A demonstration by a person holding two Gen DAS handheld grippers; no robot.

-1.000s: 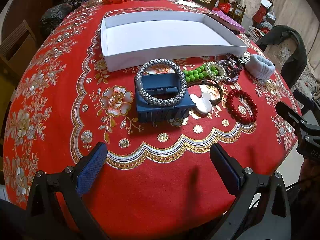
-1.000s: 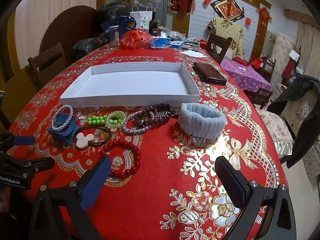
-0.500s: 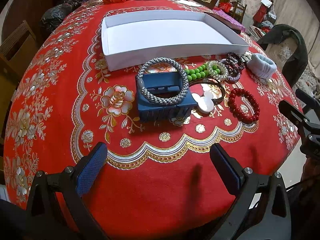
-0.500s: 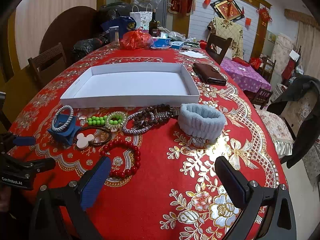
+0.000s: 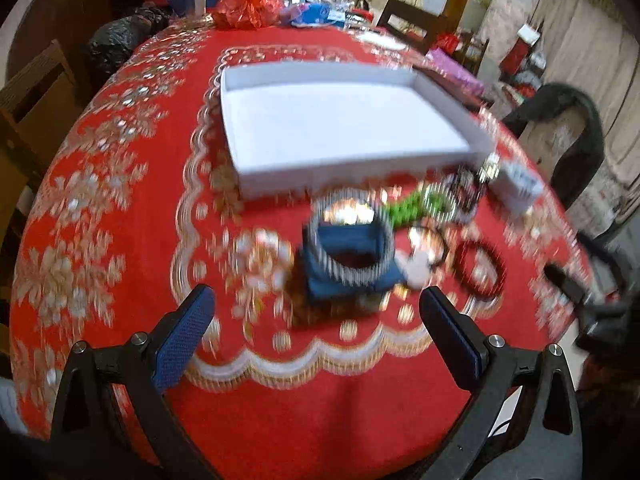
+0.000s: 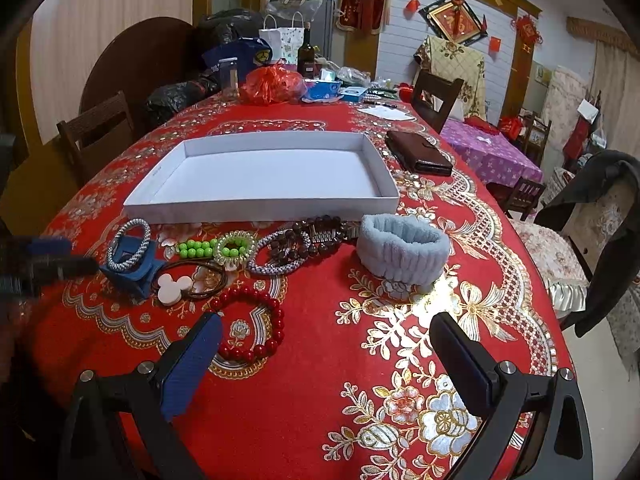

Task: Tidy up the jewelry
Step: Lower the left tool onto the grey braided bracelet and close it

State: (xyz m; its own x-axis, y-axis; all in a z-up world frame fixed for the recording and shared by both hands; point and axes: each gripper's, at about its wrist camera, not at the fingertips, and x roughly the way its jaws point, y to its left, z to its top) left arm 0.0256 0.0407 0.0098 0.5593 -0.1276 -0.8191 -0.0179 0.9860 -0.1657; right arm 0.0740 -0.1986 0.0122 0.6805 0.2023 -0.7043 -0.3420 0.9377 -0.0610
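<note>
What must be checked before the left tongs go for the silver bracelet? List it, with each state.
1. Left tongs open, nothing held: ok.
2. Right tongs open, nothing held: ok.
3. Silver bracelet in view, lying on the blue clip: ok.
4. Bracelet free of the clip so it lifts alone: cannot tell.
5. White tray holds nothing and sits just behind the jewelry: ok.
6. Left wrist view sharp enough to aim: not ok, it is motion blurred.
</note>
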